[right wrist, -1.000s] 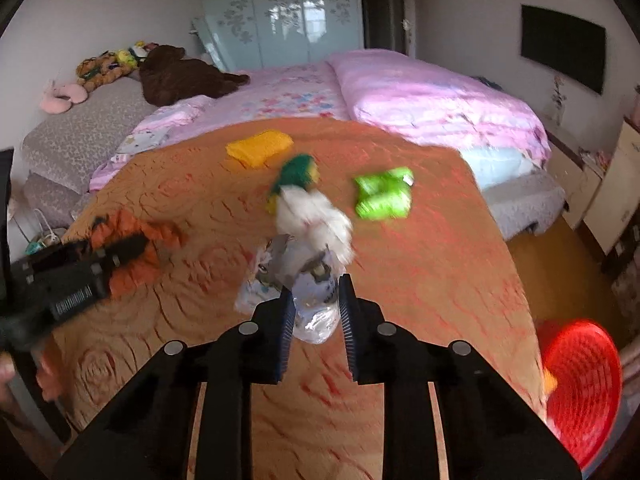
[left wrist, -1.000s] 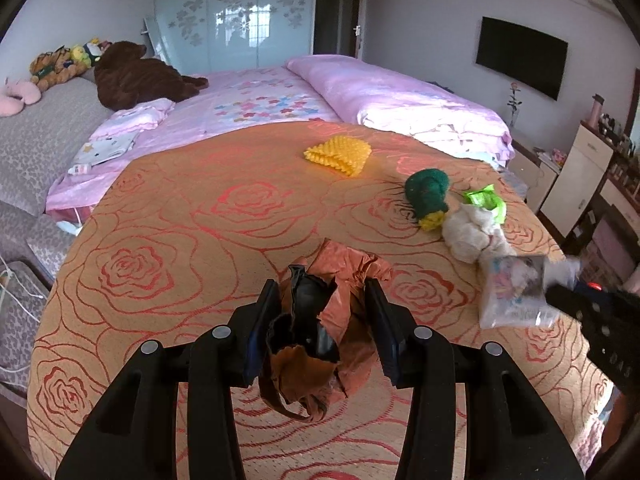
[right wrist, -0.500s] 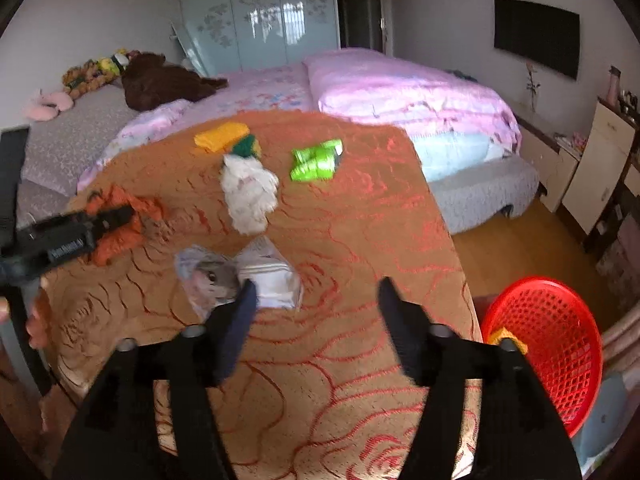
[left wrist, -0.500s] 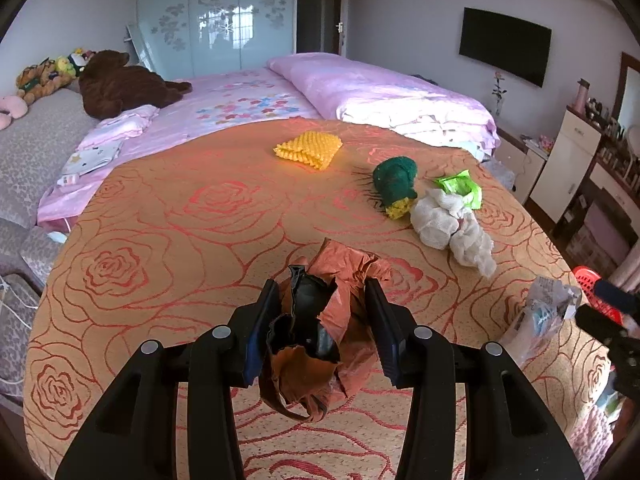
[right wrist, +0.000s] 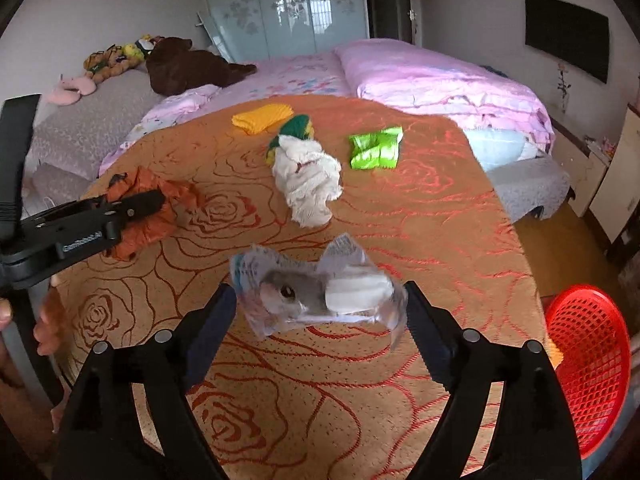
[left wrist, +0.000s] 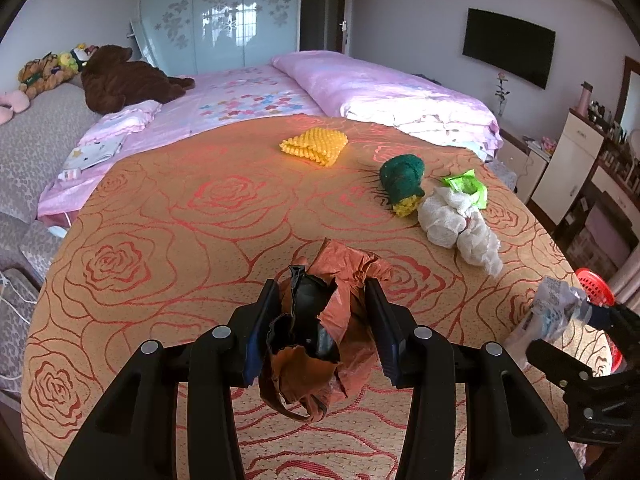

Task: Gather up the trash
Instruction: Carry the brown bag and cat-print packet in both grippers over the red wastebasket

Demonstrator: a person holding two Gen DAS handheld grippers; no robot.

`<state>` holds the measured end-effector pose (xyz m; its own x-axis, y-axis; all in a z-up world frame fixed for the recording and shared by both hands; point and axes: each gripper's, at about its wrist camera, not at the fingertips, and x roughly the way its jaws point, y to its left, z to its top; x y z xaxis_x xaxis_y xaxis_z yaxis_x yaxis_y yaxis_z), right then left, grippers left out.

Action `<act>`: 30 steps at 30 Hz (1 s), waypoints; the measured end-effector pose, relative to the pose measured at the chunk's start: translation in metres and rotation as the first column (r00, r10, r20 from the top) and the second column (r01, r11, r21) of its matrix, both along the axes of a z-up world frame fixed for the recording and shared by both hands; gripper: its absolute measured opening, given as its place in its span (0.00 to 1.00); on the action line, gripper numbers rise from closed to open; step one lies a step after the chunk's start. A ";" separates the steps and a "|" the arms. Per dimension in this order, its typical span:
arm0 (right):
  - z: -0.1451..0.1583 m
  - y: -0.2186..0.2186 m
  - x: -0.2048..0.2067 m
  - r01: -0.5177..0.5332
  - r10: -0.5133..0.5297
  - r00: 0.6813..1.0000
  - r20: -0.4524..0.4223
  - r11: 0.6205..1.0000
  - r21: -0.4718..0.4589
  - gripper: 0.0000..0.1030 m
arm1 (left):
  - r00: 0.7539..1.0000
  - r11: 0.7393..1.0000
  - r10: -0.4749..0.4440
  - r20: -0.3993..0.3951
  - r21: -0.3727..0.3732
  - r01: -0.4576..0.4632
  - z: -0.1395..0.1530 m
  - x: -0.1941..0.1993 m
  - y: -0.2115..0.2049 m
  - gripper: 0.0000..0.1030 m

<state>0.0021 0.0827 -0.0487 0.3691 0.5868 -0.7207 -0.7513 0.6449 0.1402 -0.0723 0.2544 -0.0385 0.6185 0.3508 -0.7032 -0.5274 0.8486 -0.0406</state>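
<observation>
My left gripper is shut on a crumpled brown plastic bag with a black piece inside, just above the orange rose-patterned bedspread. My right gripper is opening, its jaws wide. A clear plastic packet lies blurred between them, and the pads do not press on it. In the left wrist view the packet sits near the bedspread's right edge beside the right gripper. In the right wrist view the left gripper holds the brown bag.
A white rag, a green wrapper, a green-and-yellow bundle and a yellow cloth lie farther back. A red mesh basket stands on the floor off the right edge. Pink bedding and plush toys lie beyond.
The right gripper went from shut on the clear packet to wide open and swung right toward the basket side; the packet now lies loose between its jaws. The left gripper kept its hold.
</observation>
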 end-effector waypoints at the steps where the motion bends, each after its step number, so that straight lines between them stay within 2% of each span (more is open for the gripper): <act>1: -0.001 0.001 0.001 0.006 -0.006 1.000 -0.002 1.000 -0.002 0.78 | 1.000 1.000 0.000 0.000 0.001 0.000 0.000 0.000 0.000 0.42; 7: -0.004 0.007 0.004 0.002 -0.002 1.000 0.005 1.000 -0.004 0.66 | 1.000 1.000 -0.003 -0.002 0.002 0.003 -0.001 -0.001 0.000 0.42; 13: -0.004 0.008 0.005 0.004 -0.004 1.000 0.005 1.000 -0.005 0.61 | 1.000 1.000 -0.003 -0.002 0.002 0.003 -0.001 -0.001 -0.001 0.42; 30: 0.011 -0.032 0.020 0.124 -0.124 0.992 0.003 0.991 0.041 0.60 | 0.998 0.998 -0.057 0.027 0.022 0.056 0.012 -0.001 -0.019 0.42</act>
